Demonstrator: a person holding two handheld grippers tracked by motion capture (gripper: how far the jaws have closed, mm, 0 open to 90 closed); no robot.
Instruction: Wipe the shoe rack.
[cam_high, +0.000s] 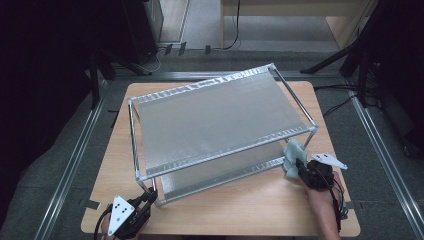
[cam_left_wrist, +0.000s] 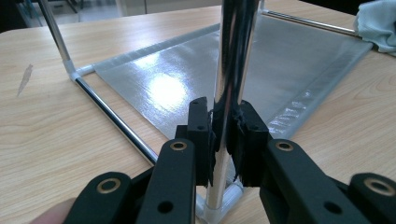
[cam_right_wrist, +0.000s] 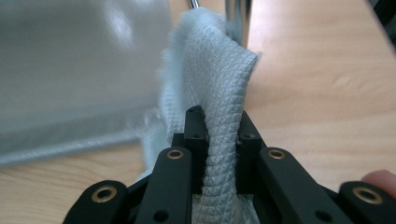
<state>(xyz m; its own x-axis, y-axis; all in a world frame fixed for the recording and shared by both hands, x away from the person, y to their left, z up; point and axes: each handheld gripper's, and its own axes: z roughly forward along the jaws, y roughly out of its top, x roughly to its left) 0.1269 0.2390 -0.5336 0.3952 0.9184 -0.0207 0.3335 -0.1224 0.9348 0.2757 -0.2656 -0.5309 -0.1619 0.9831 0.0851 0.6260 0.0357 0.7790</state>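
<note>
We count one wooden surface, one two-tier rack with two grey fabric shelves and four upright chrome posts, one pale blue cloth, and two hand-held grippers: left gripper, right gripper.

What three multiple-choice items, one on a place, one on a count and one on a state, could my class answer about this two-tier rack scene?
1. Where is the pale blue cloth?
A. At the rack's near right corner post
B. On the top shelf
C. On the floor

2. How many fabric shelves has the rack?
A. One
B. Two
C. Four

3. What is the left hand-held gripper doing?
A. Hanging open above the table
B. Clamping a chrome post
C. Holding the cloth

Answers:
1 A, the cloth sits beside that post in the high view.
2 B, an upper and a lower sheet show.
3 B, its jaws close on the chrome post; the right hand-held gripper grips the cloth.
</note>
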